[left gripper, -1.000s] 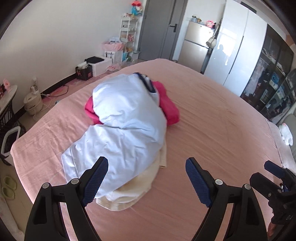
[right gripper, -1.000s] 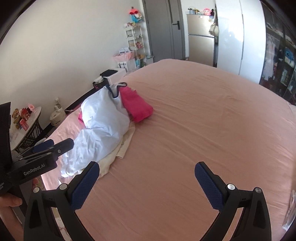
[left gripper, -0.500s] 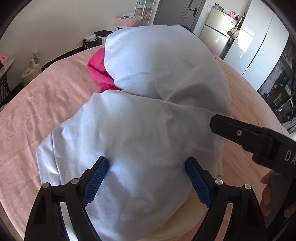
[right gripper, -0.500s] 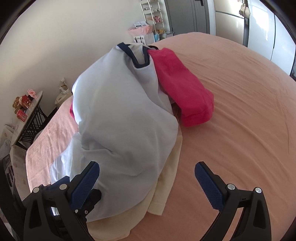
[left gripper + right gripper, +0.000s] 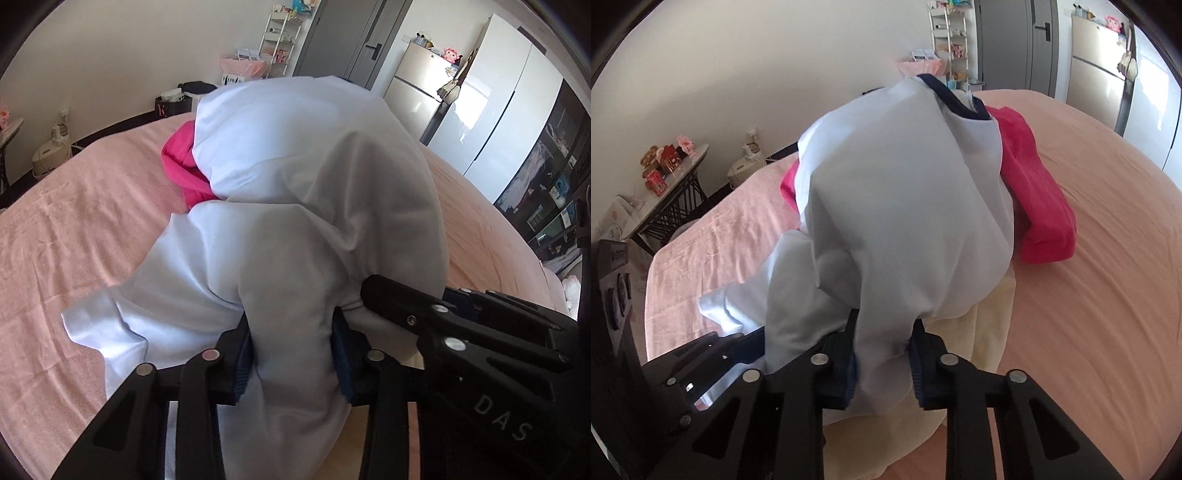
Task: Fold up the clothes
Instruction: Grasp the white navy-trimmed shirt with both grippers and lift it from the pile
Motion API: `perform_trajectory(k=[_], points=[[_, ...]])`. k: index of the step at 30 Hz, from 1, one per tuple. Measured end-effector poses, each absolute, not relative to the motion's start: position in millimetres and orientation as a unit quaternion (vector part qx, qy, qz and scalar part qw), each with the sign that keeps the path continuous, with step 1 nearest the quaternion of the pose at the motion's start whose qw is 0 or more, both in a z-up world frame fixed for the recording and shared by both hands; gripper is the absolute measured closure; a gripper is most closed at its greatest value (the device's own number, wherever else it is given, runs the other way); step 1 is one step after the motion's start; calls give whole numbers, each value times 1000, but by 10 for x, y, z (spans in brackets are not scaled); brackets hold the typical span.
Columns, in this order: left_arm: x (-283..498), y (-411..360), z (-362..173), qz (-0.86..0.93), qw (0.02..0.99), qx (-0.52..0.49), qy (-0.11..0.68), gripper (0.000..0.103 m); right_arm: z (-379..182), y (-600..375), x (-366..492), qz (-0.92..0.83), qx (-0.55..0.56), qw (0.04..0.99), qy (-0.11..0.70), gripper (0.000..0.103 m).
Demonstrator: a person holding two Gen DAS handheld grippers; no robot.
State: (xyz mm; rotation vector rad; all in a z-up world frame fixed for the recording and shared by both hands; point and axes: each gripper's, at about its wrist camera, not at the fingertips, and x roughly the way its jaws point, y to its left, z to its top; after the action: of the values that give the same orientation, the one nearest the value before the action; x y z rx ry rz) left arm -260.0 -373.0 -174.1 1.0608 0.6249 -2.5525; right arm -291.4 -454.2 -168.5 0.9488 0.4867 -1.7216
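A pale blue shirt (image 5: 295, 206) with a dark navy collar (image 5: 960, 103) lies heaped on the pink bed (image 5: 74, 236). It covers a magenta garment (image 5: 1038, 199) and a cream garment (image 5: 990, 332) that lies under its near edge. My left gripper (image 5: 291, 358) is shut on a bunched fold of the blue shirt near its lower hem. My right gripper (image 5: 882, 365) is shut on another fold of the same shirt, close beside the left one. The right gripper's black fingers (image 5: 424, 310) cross the left wrist view at the right.
A small side table (image 5: 665, 173) with toys stands by the bed's left side. A white shelf rack (image 5: 280, 40), a grey door (image 5: 347, 40), a fridge (image 5: 421, 92) and white wardrobes (image 5: 495, 107) line the far wall. Bare bed sheet (image 5: 1100, 280) spreads to the right.
Both grippers have moved in onto the pile and gone from open to shut, each pinching a fold of the blue shirt. The fabric is bunched up between the fingers.
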Motion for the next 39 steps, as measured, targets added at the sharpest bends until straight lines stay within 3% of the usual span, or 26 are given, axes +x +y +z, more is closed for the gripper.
perform_trajectory(k=[5,16,20,21,23,24,25,27,30,32,33,34,35,39], points=[[-2533,-3499,-1444,-912,128,346,181,87,-1448,-4292,-2970,-731,376,534,196,90],[-2900,-2125,-1531,-900,-112,411,91,88,-1317,-2617,-2995,-777,409,449,166,94],[-2839,-1973,-1547,-884,-169,426,97,88,-1352,-2227,-3135,-790,434,407,148,94],[-2787,-1966,-1535,-879,-185,428,101,88,-1340,-2185,-3161,-792,435,403,141,88],[-2682,-1954,-1511,-869,-216,431,110,88,-1345,-2172,-3189,-802,434,386,139,64],[-2630,-1948,-1499,-864,-232,432,114,88,-1386,-2169,-3214,-799,440,386,135,45],[-2578,-1941,-1487,-858,-248,433,119,88,-1438,-2164,-3242,-794,448,390,129,33],[-2473,-1929,-1462,-847,-279,435,127,86,-1583,-2188,-3302,-772,476,406,114,30],[-2323,-1926,-1435,-828,-320,439,139,81,-1901,-2321,-3363,-719,541,430,81,31],[-2296,-2123,-1531,-827,-292,460,135,72,-2018,-2394,-3348,-705,551,441,74,45],[-2288,-2235,-1587,-823,-282,472,140,55,-2035,-2432,-3331,-712,544,434,91,64],[-2275,-2354,-1626,-824,-268,478,146,37,-2046,-2471,-3317,-719,537,427,111,72],[-2264,-2457,-1643,-826,-250,483,145,32,-2073,-2474,-3293,-724,532,422,117,75],[-2232,-2778,-1635,-844,-179,486,137,29,-2098,-2432,-3259,-745,512,405,137,82]])
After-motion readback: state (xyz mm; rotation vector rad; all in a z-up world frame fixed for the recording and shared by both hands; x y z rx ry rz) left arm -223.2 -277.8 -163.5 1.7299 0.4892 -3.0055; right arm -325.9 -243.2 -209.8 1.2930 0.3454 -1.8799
